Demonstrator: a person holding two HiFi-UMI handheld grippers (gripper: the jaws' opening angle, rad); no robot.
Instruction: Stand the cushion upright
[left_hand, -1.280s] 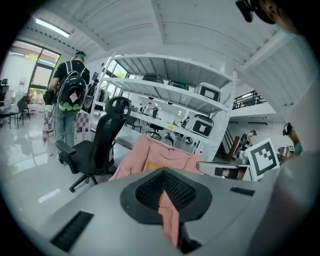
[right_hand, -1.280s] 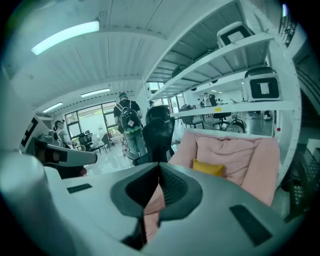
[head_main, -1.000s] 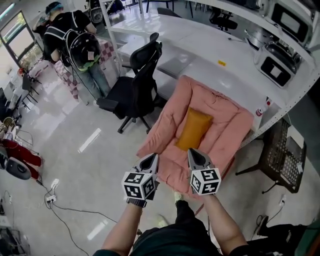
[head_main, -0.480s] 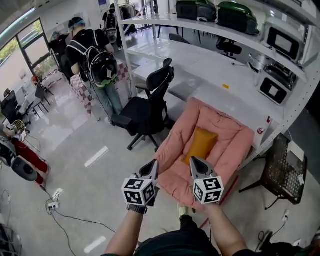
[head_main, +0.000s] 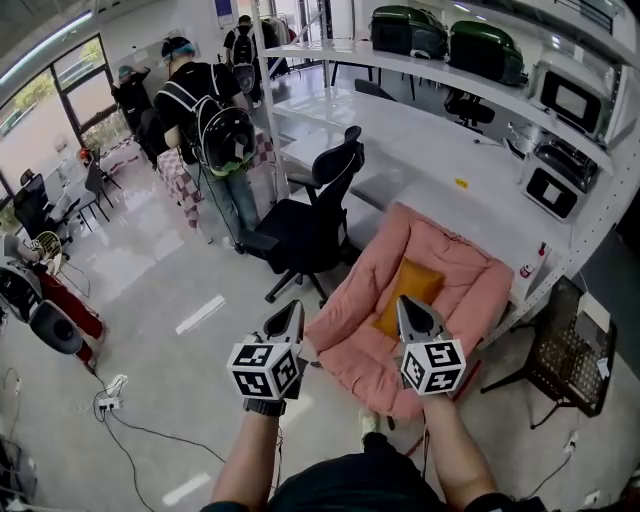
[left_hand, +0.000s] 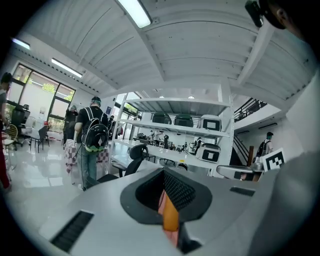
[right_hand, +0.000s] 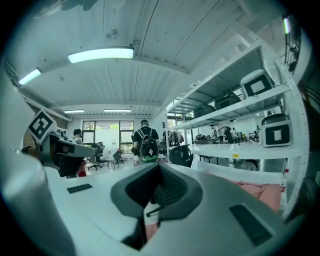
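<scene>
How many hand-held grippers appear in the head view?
2: the left hand-held gripper low, left of centre; the right hand-held gripper beside it, right of centre. None seems hidden.

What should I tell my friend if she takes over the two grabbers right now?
Left gripper: shut, holding nothing, in the air beside the pink chair.
Right gripper: shut, holding nothing, over the chair's near part.
Orange cushion: lying flat in the middle of the pink chair, touched by neither gripper.
Done: nothing yet.
Left: take hold of the cushion and stand it upright.
</scene>
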